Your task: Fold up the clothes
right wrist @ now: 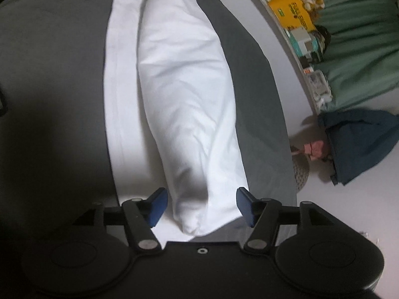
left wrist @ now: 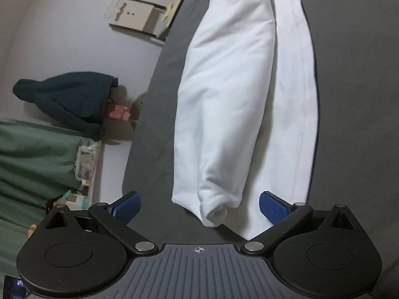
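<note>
Jaws of left gripper (left wrist: 198,206) spread wide, blue pads clear of cloth, nothing between them but the near end of the white garment (left wrist: 232,99). Jaws of right gripper (right wrist: 199,205) likewise apart, straddling the opposite end of the same garment (right wrist: 184,104), no contact visible.

Garment lying as a long narrow strip: one side doubled over lengthwise into a puffy roll on top of a flat single layer. Long axis running straight away from each gripper, near to far, so each tool faces one short end. Rolled edge left of the flat layer in left wrist view, right of it in right wrist view. Both grippers about equally close to their own end; neither plainly nearer.

Judgement: lengthwise fold present; fits either a pause before bringing the short ends together or a release just after laying the side over. Cannot settle which.

Surface: dark grey sheet (left wrist: 349,124), smooth, garment well inside its edge. Beyond the edge: pale floor, dark teal bundle (left wrist: 67,99), green fabric (right wrist: 361,49), yellow box (right wrist: 291,12) among small clutter along the wall.
</note>
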Action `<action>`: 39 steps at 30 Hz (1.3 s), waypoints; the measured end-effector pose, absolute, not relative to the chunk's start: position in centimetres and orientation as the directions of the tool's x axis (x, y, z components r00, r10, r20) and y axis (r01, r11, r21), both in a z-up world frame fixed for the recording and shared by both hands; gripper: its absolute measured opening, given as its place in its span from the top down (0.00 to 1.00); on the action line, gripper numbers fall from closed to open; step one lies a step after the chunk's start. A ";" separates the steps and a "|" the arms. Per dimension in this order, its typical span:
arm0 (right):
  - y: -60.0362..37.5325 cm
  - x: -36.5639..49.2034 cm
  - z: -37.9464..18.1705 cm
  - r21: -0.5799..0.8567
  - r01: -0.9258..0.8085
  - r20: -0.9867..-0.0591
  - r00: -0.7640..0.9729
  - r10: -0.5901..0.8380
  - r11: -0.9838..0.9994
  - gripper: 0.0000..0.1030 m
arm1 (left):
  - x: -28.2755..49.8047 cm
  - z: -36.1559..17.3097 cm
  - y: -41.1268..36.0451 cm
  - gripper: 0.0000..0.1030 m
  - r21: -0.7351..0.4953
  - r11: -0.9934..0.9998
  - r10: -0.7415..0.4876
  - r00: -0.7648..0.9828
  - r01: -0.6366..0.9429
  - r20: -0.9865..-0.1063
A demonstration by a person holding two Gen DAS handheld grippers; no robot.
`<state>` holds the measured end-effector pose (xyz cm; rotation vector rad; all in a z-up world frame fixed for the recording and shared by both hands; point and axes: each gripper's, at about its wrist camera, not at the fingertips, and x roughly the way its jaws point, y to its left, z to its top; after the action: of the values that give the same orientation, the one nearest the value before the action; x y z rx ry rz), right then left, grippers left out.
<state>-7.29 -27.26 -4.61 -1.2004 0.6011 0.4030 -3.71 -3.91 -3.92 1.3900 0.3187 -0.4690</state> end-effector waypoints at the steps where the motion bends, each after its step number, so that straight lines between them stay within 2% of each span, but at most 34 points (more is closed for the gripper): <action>1: -27.0 -7.3 -4.7 -0.745 -0.591 -0.626 0.780 -0.020 0.309 0.41 | -3.1 -4.1 -4.2 0.01 0.857 0.105 -0.120 0.862 0.504 -0.492; 3: -26.6 -7.3 -5.0 -0.752 -0.594 -0.624 0.782 -0.017 0.285 0.41 | -2.3 -4.6 -4.6 0.01 0.849 0.090 -0.105 0.853 0.521 -0.512; 6: -26.1 -7.1 -5.4 -0.753 -0.602 -0.626 0.780 -0.009 0.265 0.44 | -2.2 -5.7 -4.9 0.15 0.843 0.056 -0.090 0.844 0.534 -0.529; 8: -26.0 -6.8 -5.6 -0.751 -0.606 -0.631 0.775 -0.016 0.262 0.65 | -2.0 -5.9 -5.2 0.43 0.841 0.051 -0.069 0.842 0.539 -0.536; 9: -25.9 -6.6 -5.7 -0.747 -0.611 -0.638 0.770 -0.025 0.263 0.71 | -1.9 -5.9 -5.3 0.50 0.838 0.051 -0.057 0.839 0.544 -0.541; 10: -26.0 -6.4 -5.7 -0.741 -0.616 -0.645 0.763 -0.031 0.267 0.80 | -1.7 -5.9 -5.3 0.61 0.830 0.055 -0.049 0.832 0.554 -0.552; 11: -26.0 -6.3 -5.6 -0.734 -0.621 -0.652 0.758 -0.030 0.276 0.83 | -1.6 -5.7 -5.3 0.72 0.822 0.062 -0.050 0.824 0.566 -0.564; 12: -26.1 -6.2 -5.5 -0.727 -0.623 -0.656 0.754 -0.024 0.287 0.85 | -1.6 -5.5 -5.3 0.74 0.819 0.066 -0.055 0.822 0.569 -0.567; 15: -26.6 -6.2 -4.2 -0.734 -0.599 -0.635 0.773 -0.009 0.320 0.88 | -2.2 -4.3 -4.9 0.75 0.836 0.066 -0.083 0.838 0.544 -0.539; 18: -27.3 -6.0 -1.8 -0.770 -0.517 -0.560 0.829 -0.008 0.373 0.89 | -2.2 -2.1 -4.4 0.75 0.870 0.114 -0.115 0.877 0.479 -0.467; 20: -27.9 -6.0 -0.1 -0.772 -0.461 -0.516 0.857 -0.008 0.437 0.89 | -2.4 -1.5 -4.0 0.75 0.864 0.143 -0.129 0.875 0.483 -0.467; 21: -28.0 -6.1 -0.1 -0.764 -0.473 -0.530 0.848 -0.010 0.440 0.89 | -2.6 -1.3 -3.9 0.75 0.855 0.153 -0.134 0.868 0.495 -0.478; 23: -27.8 -6.4 -1.6 -0.723 -0.568 -0.624 0.781 -0.020 0.392 0.89 | -2.9 -1.1 -3.6 0.75 0.838 0.172 -0.146 0.854 0.518 -0.499; 27: -27.3 -7.1 -4.6 -0.648 -0.701 -0.742 0.669 -0.039 0.297 0.90 | -4.4 -3.8 -3.2 0.75 0.765 0.105 -0.141 0.771 0.636 -0.621; 30: -27.6 -7.1 -4.4 -0.659 -0.680 -0.724 0.689 -0.027 0.322 0.90 | -5.0 -3.9 -2.7 0.75 0.763 0.166 -0.143 0.781 0.624 -0.608; 31: -27.9 -7.1 -3.8 -0.669 -0.661 -0.708 0.706 -0.018 0.339 0.90 | -4.9 -3.4 -2.4 0.81 0.768 0.202 -0.149 0.794 0.608 -0.590; 32: -28.1 -7.1 -3.3 -0.678 -0.643 -0.690 0.723 -0.010 0.356 0.90 | -4.3 -2.6 -2.1 0.82 0.768 0.241 -0.159 0.805 0.593 -0.571; 35: -28.8 -7.3 -2.0 -0.674 -0.605 -0.662 0.749 0.016 0.423 0.90 | -4.0 -1.1 -1.5 0.82 0.759 0.308 -0.186 0.819 0.574 -0.543; 39: -28.5 -7.6 -3.3 -0.649 -0.658 -0.707 0.707 0.017 0.383 0.90 | -4.3 -2.1 -1.5 0.82 0.762 0.247 -0.183 0.801 0.598 -0.570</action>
<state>-7.57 -28.46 -3.34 -1.1074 0.6804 0.4754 -4.31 -1.49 -2.11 1.2119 0.4044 -0.5523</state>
